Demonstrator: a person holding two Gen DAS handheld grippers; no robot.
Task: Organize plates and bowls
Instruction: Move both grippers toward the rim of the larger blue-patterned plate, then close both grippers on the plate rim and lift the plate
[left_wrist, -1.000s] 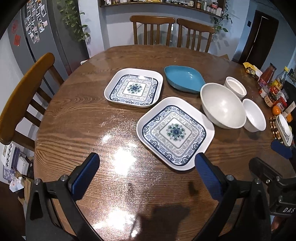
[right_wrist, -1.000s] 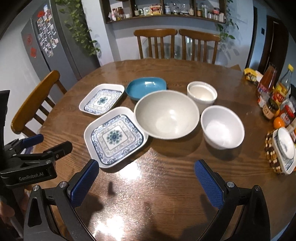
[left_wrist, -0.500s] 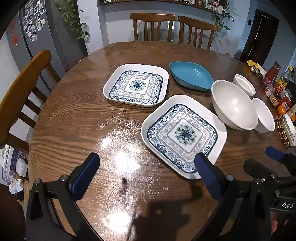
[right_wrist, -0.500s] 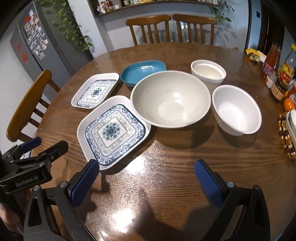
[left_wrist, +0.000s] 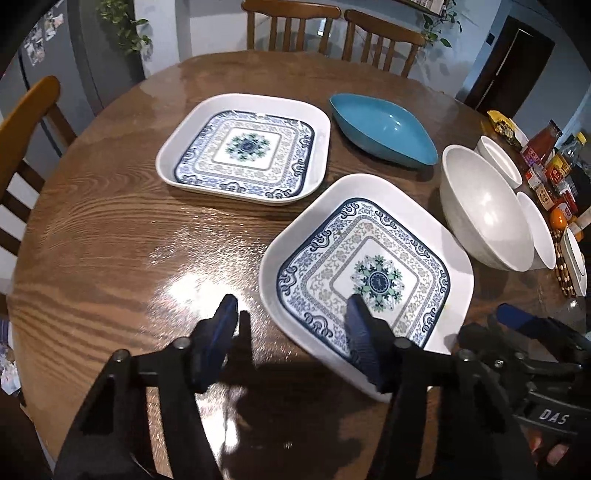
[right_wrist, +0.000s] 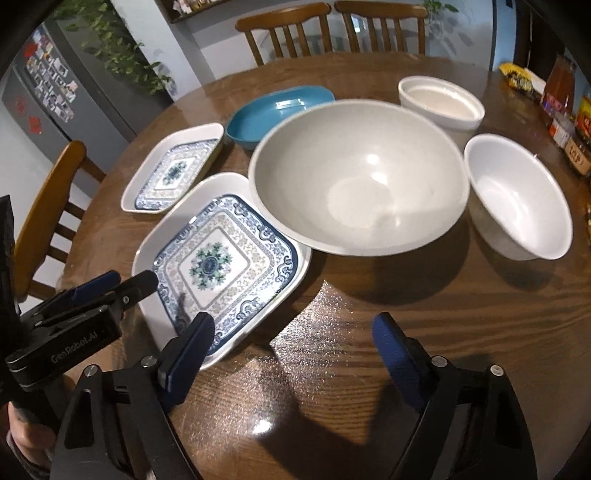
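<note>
Both units have descended: the left hand-held gripper, jaws just closing, straddles the near rim of the near square blue-patterned plate without gripping, ready for stacking; the right hand-held gripper, also closing, holds nothing above the wooden tabletop.

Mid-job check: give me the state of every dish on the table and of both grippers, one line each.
Near patterned plate: flat on the table, empty, its near edge between the left gripper's jaws.
Far patterned plate: flat, empty.
Blue dish: upright, empty.
Large bowl: upright, empty.
White bowl: upright, empty.
Small straight-sided bowl: upright, empty.
Left gripper: just been closing, not yet gripping.
Right gripper: just been closing, holding nothing.
</note>
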